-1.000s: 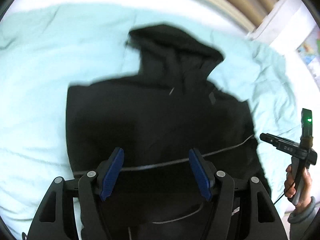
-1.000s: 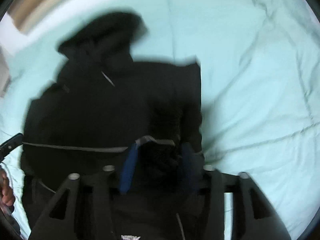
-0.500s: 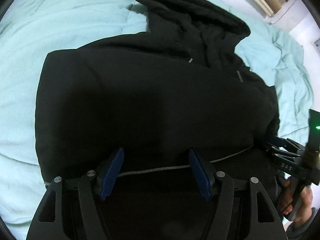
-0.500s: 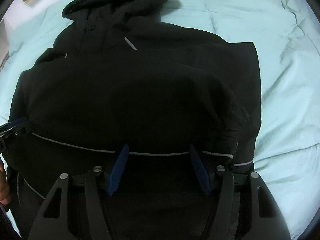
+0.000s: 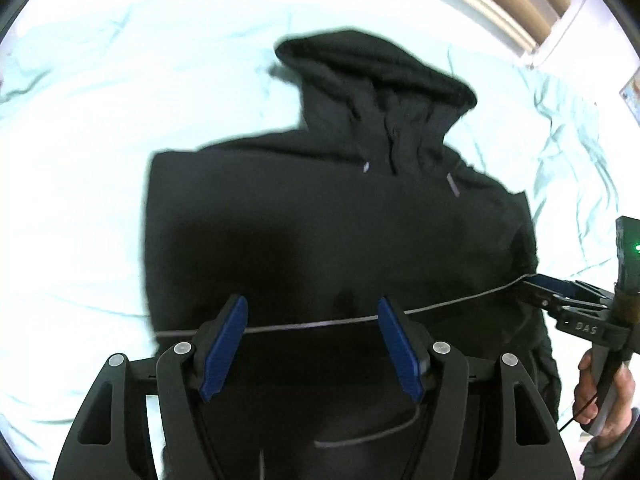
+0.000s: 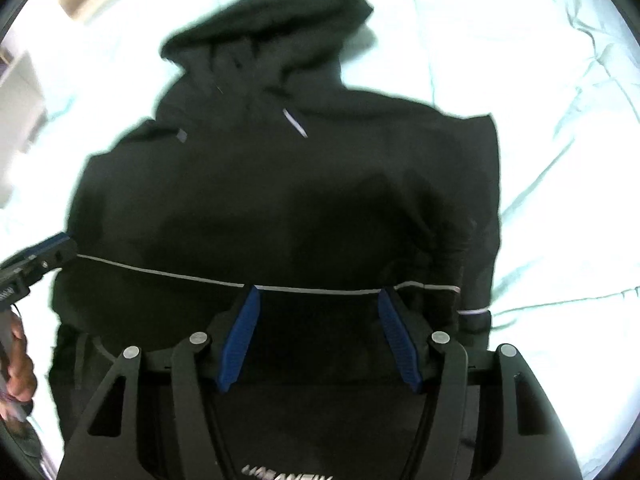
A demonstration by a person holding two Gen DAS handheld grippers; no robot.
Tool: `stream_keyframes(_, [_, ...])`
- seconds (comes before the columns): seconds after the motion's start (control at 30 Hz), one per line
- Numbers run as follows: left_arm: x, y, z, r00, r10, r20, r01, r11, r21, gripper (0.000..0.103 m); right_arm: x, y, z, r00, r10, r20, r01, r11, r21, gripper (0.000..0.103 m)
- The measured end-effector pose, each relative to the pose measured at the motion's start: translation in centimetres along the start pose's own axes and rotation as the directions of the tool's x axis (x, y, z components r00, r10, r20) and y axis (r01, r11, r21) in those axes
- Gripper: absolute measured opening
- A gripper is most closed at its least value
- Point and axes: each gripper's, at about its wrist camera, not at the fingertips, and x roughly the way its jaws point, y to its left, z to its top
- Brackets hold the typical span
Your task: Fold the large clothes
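From the left wrist camera, far left: pale green bedspread (image 5: 72, 200), wrinkled, bright. In the middle, flat on it: black hooded jacket (image 5: 320, 220), hood (image 5: 380, 80) at the far end, lower part nearest the camera. Across that lower part, side to side, a thin grey line (image 5: 440, 307). Over it, pointing steeply down: left tongs (image 5: 312, 308), blue pads spread wide, black cloth showing in the gap, pinching nothing. At the right edge: right tongs (image 5: 540, 288), tip at the jacket's side right where the grey line ends, gripped by the right hand (image 5: 604, 396).

From the right wrist camera, far left: tip of the left tongs (image 6: 60, 244) at the jacket's (image 6: 280, 200) other side, at the start of the same grey line (image 6: 160, 272); below it, the left hand (image 6: 18, 360), partly cut off. In the middle: the hood (image 6: 272, 28) far off and blurred, and the right tongs (image 6: 318, 294) aimed down at the lower part, pad tips reaching the grey line. Jaws just been closing a little, yet wide apart, with cloth lying flat between the pads and none of it squeezed. Just right of them: a folded-in cuff (image 6: 474, 314) with its own pale stripe. Far right: more bedspread (image 6: 560, 160).
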Motion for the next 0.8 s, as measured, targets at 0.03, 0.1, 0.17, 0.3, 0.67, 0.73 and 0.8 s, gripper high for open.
stream_keyframes(0.03, [-0.8,-0.1,0.1,1.000,0.004,0.011,-0.004,1.000,-0.001,0.069,-1.1,0.1,0.4,1.000,0.010,0.015,-0.010,1.000,-0.002,0.066])
stream_keyframes(0.1, [-3.1,-0.1,0.8,0.999,0.009,0.047,-0.009,1.000,0.002,0.069,-2.6,0.6,1.2,0.999,0.017,0.040,-0.017,1.000,-0.015,0.066])
stream_keyframes(0.17, [-4.9,0.0,2.1,0.996,0.022,0.091,-0.023,1.000,0.005,0.069,-4.9,0.4,2.6,0.997,0.013,0.078,-0.011,0.999,-0.033,0.066])
stream_keyframes(0.3, [-6.6,0.2,6.2,0.983,0.040,0.177,-0.038,0.999,-0.015,0.069,-7.4,-0.5,7.2,0.989,0.023,0.146,-0.021,1.000,-0.013,0.066])
stream_keyframes(0.67, [5.4,1.9,19.9,0.986,0.064,0.155,-0.056,0.997,-0.055,0.069,1.3,-4.1,22.0,0.978,0.068,0.197,-0.082,0.995,0.062,0.066])
stream_keyframes(0.73, [8.5,2.5,21.4,0.990,0.071,0.124,-0.064,0.996,-0.060,0.069,3.8,-4.5,23.3,0.981,0.074,0.180,-0.088,0.994,0.070,0.066])
stream_keyframes(0.8, [11.7,3.1,22.6,0.993,0.068,0.095,-0.062,0.996,-0.067,0.069,6.5,-4.9,24.7,0.983,0.078,0.165,-0.092,0.993,0.078,0.066])
